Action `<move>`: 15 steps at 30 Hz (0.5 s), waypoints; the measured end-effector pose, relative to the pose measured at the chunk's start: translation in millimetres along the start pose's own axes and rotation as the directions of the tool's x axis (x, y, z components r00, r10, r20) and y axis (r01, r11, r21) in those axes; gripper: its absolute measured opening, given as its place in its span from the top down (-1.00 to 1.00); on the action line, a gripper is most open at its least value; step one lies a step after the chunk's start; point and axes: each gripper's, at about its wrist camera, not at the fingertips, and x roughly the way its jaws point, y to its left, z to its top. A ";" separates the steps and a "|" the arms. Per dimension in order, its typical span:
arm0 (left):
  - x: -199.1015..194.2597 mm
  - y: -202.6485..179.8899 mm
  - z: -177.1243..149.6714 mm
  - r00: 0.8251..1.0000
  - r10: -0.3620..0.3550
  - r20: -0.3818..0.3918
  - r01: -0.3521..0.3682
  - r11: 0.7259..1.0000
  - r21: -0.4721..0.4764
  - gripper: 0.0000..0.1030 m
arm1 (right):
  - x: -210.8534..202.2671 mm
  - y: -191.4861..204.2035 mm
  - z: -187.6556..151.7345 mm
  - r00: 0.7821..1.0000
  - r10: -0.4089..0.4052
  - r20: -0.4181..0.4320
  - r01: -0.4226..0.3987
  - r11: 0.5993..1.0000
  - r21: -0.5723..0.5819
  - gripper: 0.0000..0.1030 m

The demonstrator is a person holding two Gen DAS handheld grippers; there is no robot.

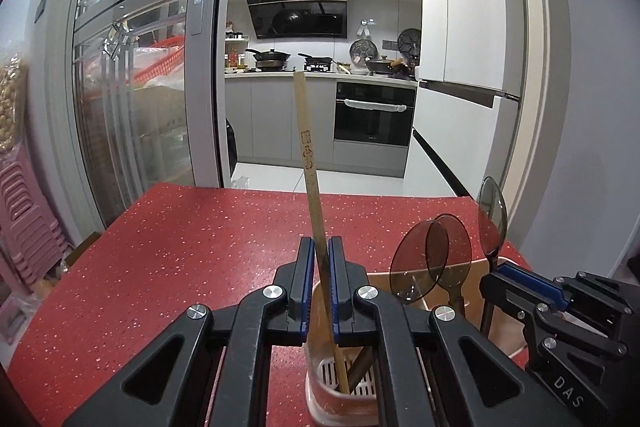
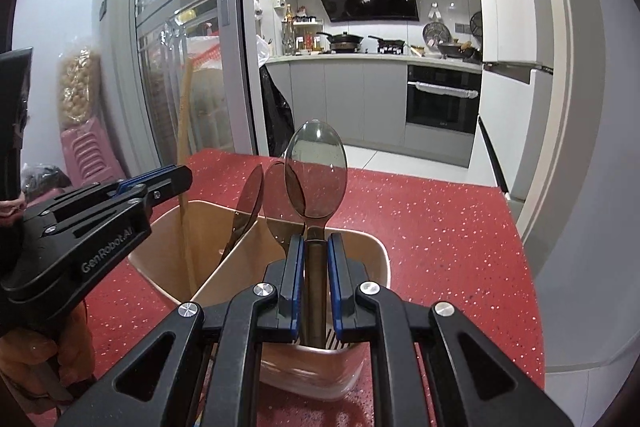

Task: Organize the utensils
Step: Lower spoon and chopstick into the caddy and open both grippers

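Note:
A beige utensil holder (image 2: 208, 211) with two compartments stands on the red table (image 1: 180, 247). My left gripper (image 1: 320, 247) is shut on a long wooden chopstick (image 1: 306, 131), upright with its lower end in the holder's left compartment (image 1: 340, 379). My right gripper (image 2: 316, 241) is shut on the handle of a smoky translucent spoon (image 2: 316, 167), upright over the right compartment. Two more translucent spoons (image 2: 250, 199) stand in the holder, also seen in the left wrist view (image 1: 432, 259). The chopstick (image 2: 184, 147) and the left gripper (image 2: 160, 179) show in the right wrist view.
The red table's far edge (image 1: 320, 189) faces an open sliding door and a kitchen with an oven (image 1: 374, 115). Pink stacked stools (image 1: 24, 227) stand to the left. The table's right edge (image 2: 520, 227) lies near a white wall.

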 end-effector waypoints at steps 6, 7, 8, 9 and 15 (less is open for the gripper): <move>-3.8 3.4 -0.5 1.000 0.006 -0.017 -0.007 1.000 -0.016 0.37 | -3.8 -3.0 3.3 1.000 0.024 -0.015 -0.024 1.000 0.009 0.37; -3.3 3.4 -0.5 1.000 0.004 -0.022 -0.004 1.000 -0.014 0.37 | -5.8 -2.6 3.6 1.000 0.024 -0.012 -0.024 1.000 0.010 0.34; -3.4 3.3 -1.2 1.000 0.004 -0.026 -0.004 1.000 -0.011 0.37 | -7.7 -3.0 4.3 1.000 0.024 -0.009 -0.024 1.000 0.013 0.34; -2.6 3.3 -1.5 1.000 0.005 -0.029 -0.005 1.000 -0.007 0.37 | -9.4 -3.0 4.5 1.000 0.025 -0.008 -0.025 1.000 0.017 0.34; -2.8 10.3 -0.1 0.998 -0.012 -0.056 0.011 0.999 -0.030 0.37 | -25.3 -10.0 8.8 0.999 0.037 0.001 -0.037 0.997 0.069 0.28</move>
